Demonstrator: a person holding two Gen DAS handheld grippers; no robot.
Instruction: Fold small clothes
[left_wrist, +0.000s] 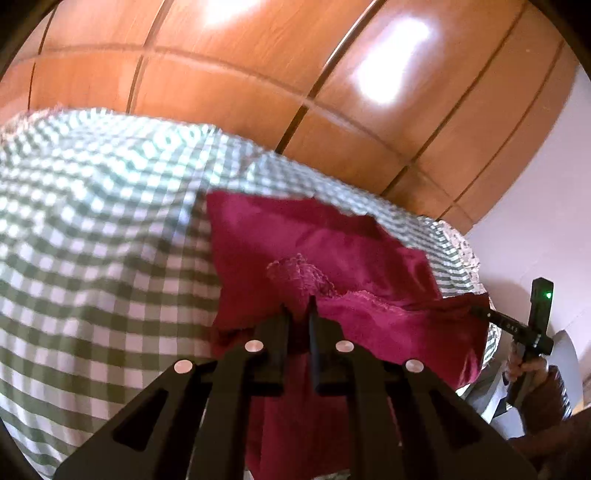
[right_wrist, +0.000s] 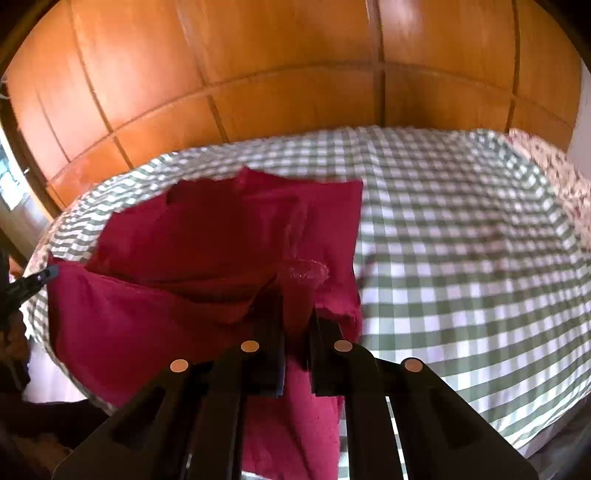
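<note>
A small crimson garment (left_wrist: 314, 243) with a lace trim lies partly folded on a green-and-white checked bedsheet (left_wrist: 92, 229). My left gripper (left_wrist: 298, 308) is shut on its near edge and holds that edge lifted. My right gripper (right_wrist: 298, 308) is shut on another part of the same garment (right_wrist: 207, 236), also lifted above the sheet (right_wrist: 461, 236). In the left wrist view the right gripper (left_wrist: 476, 307) shows at the far right, pinching the garment's corner. In the right wrist view the left gripper (right_wrist: 51, 272) shows at the far left edge on the cloth.
A wooden panelled wardrobe (left_wrist: 258, 66) stands behind the bed and also fills the top of the right wrist view (right_wrist: 295, 66). A pale wall (left_wrist: 546, 221) is at the right. Lace edging (right_wrist: 554, 173) rims the sheet.
</note>
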